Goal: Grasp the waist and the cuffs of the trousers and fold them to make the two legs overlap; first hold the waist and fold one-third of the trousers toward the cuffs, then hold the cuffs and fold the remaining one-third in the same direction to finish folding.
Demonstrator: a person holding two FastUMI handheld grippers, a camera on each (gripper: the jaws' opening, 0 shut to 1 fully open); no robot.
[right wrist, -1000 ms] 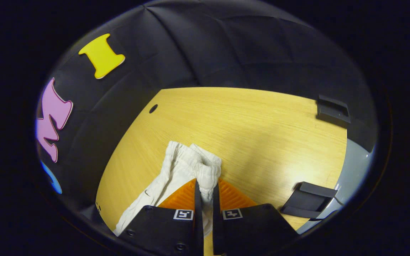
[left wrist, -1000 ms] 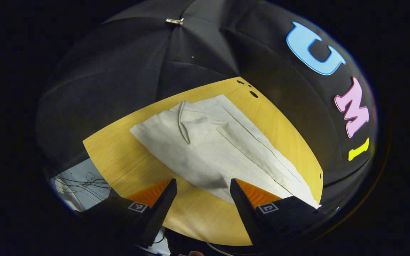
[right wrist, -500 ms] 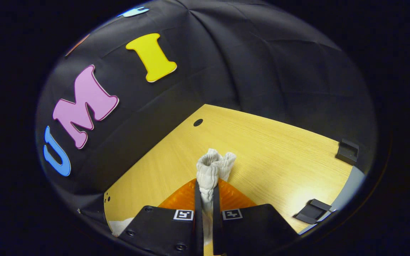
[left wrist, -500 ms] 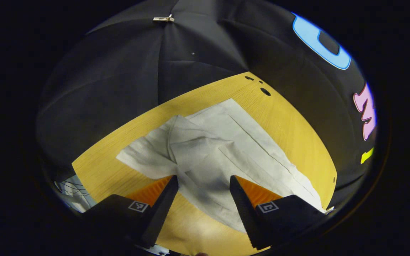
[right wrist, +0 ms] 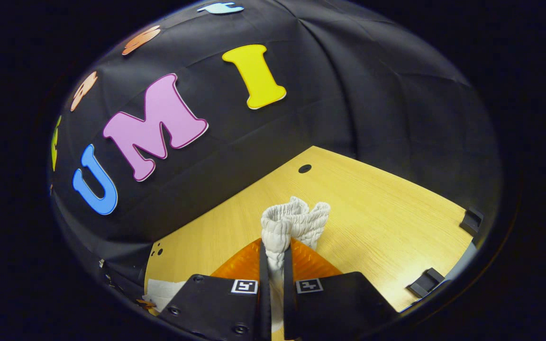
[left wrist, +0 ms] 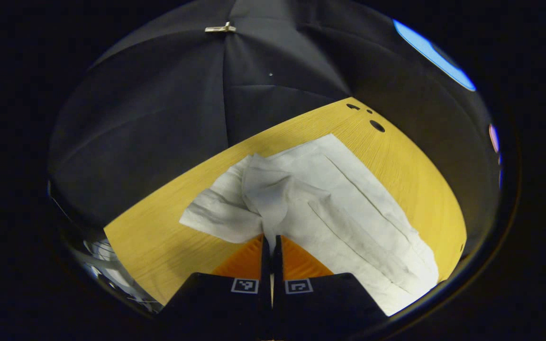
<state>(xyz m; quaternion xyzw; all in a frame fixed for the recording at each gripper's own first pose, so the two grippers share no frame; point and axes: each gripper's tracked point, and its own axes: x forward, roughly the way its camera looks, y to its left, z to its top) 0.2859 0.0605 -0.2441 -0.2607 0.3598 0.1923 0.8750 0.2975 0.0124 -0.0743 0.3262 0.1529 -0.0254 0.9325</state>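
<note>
Left tool [left wrist: 270,242] now clamped on trousers [left wrist: 330,199], right tool [right wrist: 275,251] gripping waistband [right wrist: 292,220]

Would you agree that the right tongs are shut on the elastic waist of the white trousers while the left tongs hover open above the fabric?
Not quite: in the left gripper view the left tongs are shut on the white trousers. The right tongs do clamp the elastic waist.
</note>
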